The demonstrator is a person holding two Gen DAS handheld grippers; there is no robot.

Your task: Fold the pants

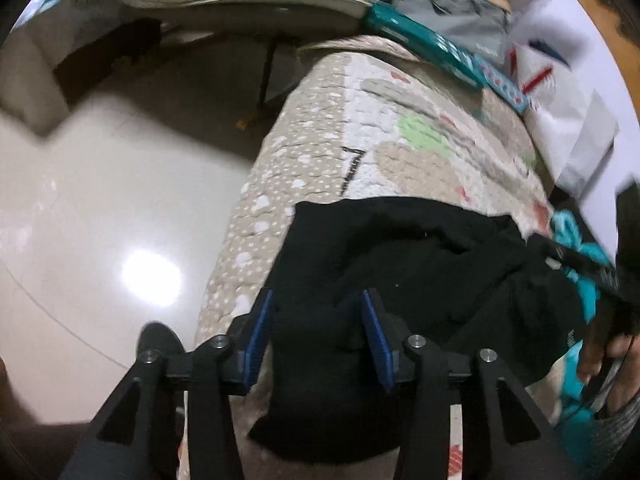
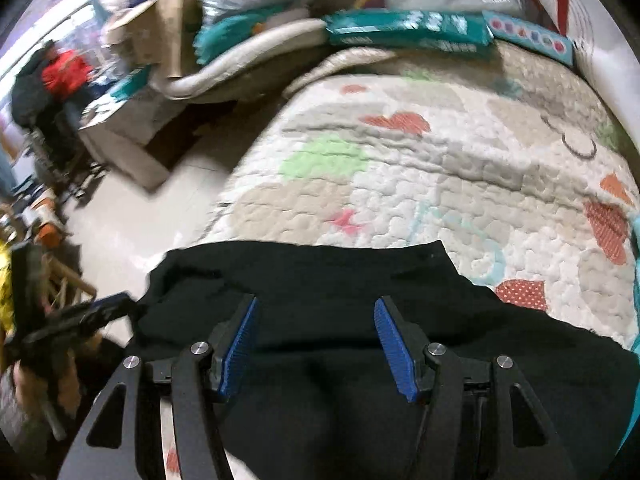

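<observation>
Pants (image 2: pixel 340 320) bunched on quilt (image 2: pixel 440 160); left tongs (image 1: pixel 318 332) and right tongs (image 2: pixel 316 344) apart, gripping nothing (mid-fold, likely). Next: pinch edge, square up.

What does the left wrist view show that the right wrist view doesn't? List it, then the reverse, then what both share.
Left wrist only: a lamp glare on the floor and the right gripper at the frame's right edge.
Right wrist only: a red garment far left and the left gripper at the left edge.
Both: black pants on the quilt, a teal pack behind, and open blue pads over the pants.
</observation>
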